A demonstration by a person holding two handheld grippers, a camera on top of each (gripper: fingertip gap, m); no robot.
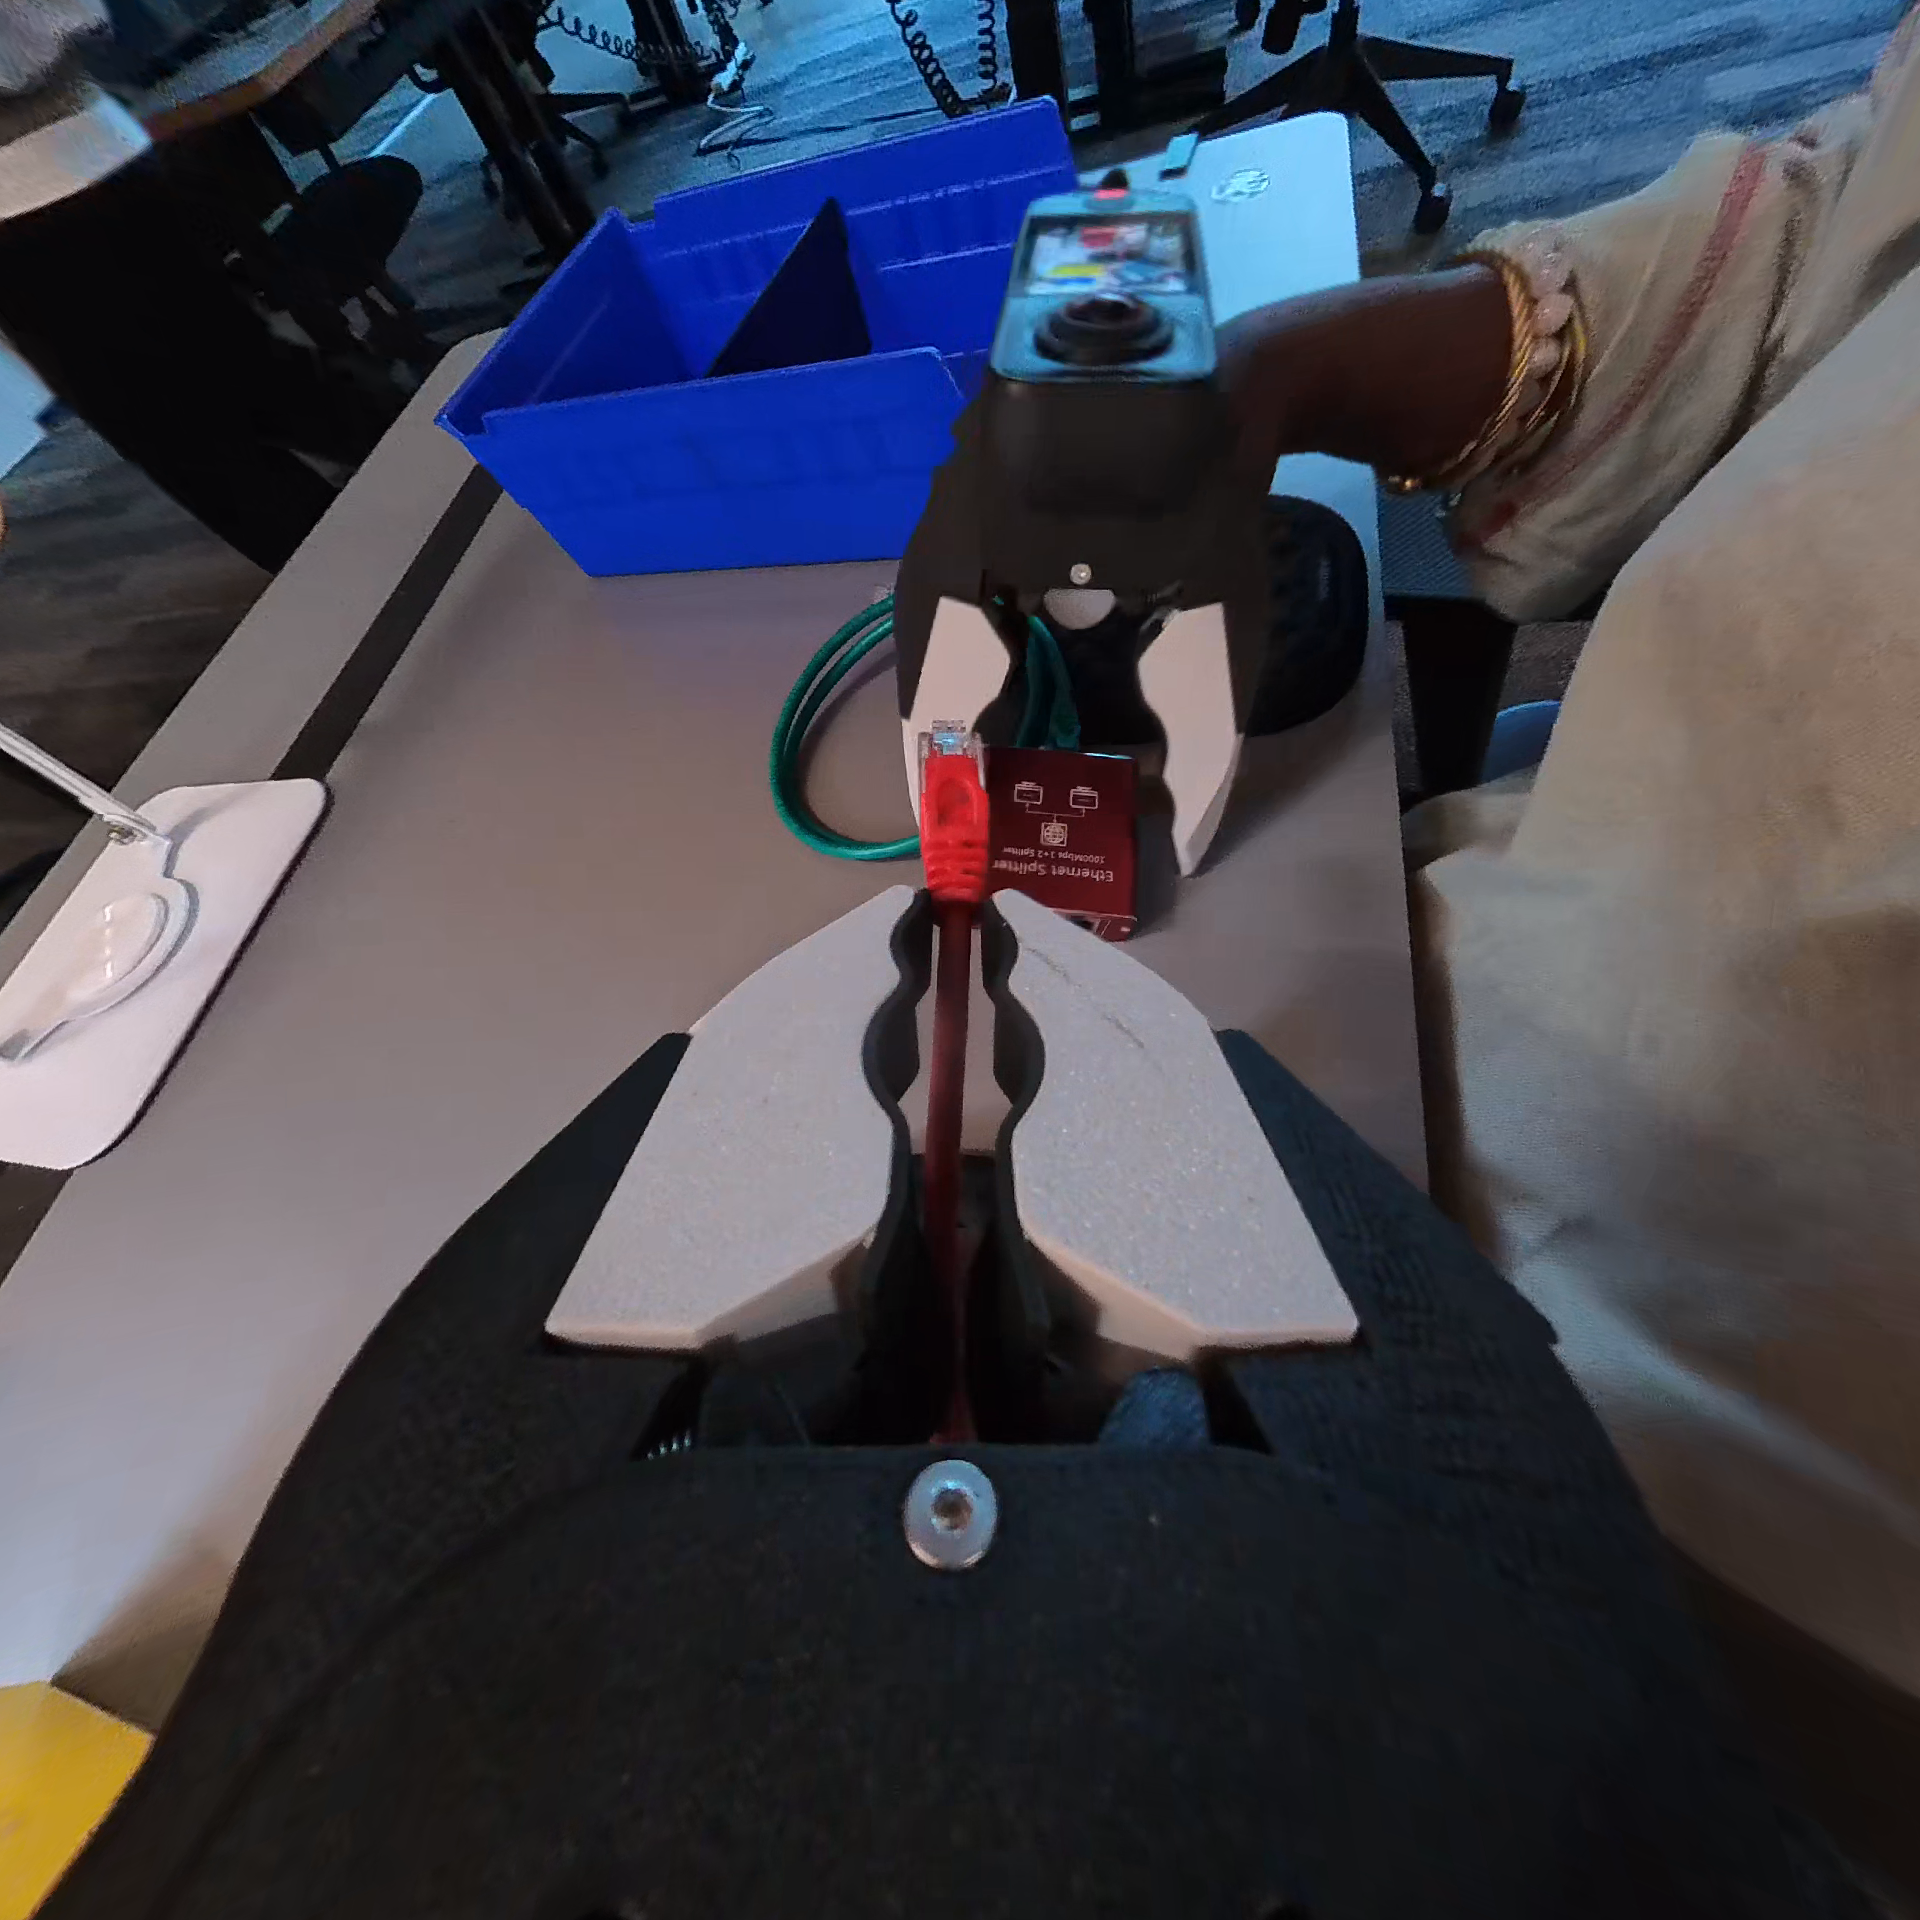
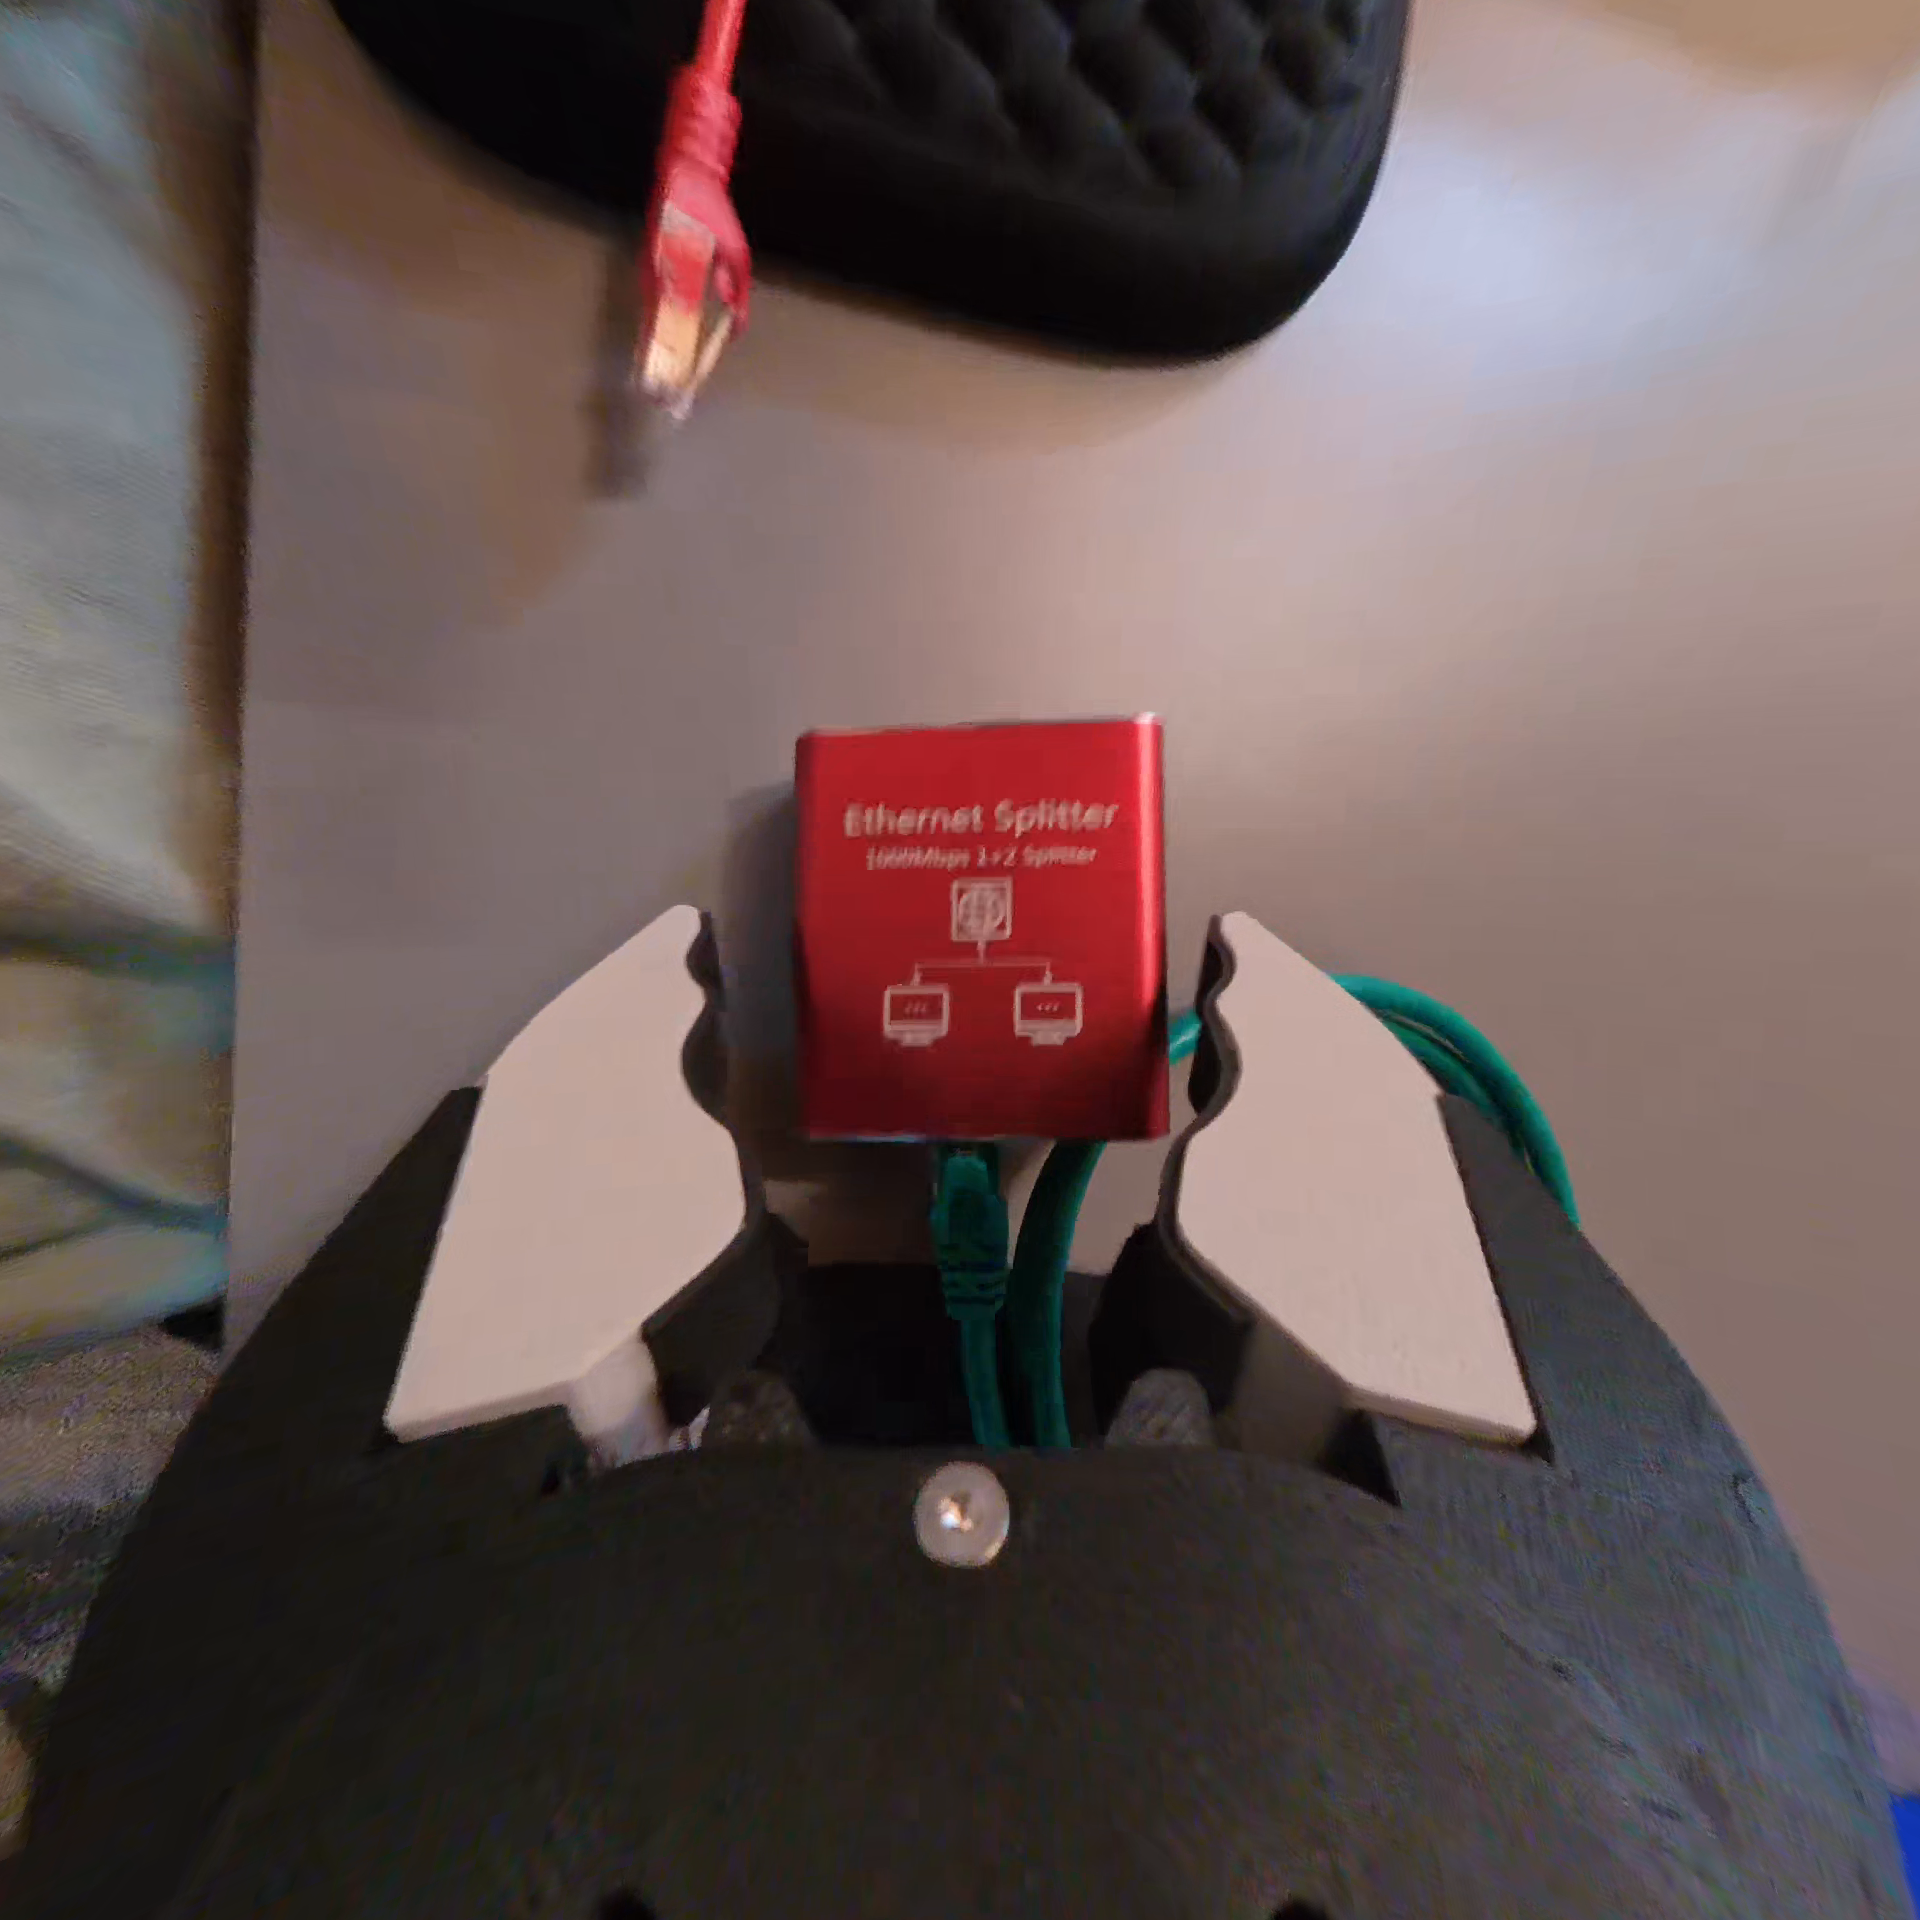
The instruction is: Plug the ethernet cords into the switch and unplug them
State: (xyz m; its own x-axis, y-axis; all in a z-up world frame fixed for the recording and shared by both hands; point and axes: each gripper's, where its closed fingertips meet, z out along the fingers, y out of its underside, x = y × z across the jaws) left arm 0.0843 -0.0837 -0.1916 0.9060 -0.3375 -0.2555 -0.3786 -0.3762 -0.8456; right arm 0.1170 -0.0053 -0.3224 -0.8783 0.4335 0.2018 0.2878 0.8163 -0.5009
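Jaws of the left gripper [image 1: 951, 914] pinch the red ethernet cord [image 1: 952, 821]; right gripper [image 2: 961, 1013] jaws stand open, flanking the small red metal switch box [image 2: 979, 925] on the grey table [image 2: 1455, 675], green ethernet cord [image 2: 971, 1247] plugged in.

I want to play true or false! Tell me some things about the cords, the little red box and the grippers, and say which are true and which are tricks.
1. The left gripper is shut on the red cord. True.
2. The red cord is plugged into the red switch. False: its plug hangs free in the air, apart from the switch.
3. The green cord is plugged into the switch. True.
4. The right gripper squeezes the switch tight. False: it is open, with a finger on each side of the switch and gaps showing.
5. The blue bin sits on the switch. False: it stands farther back on the table.
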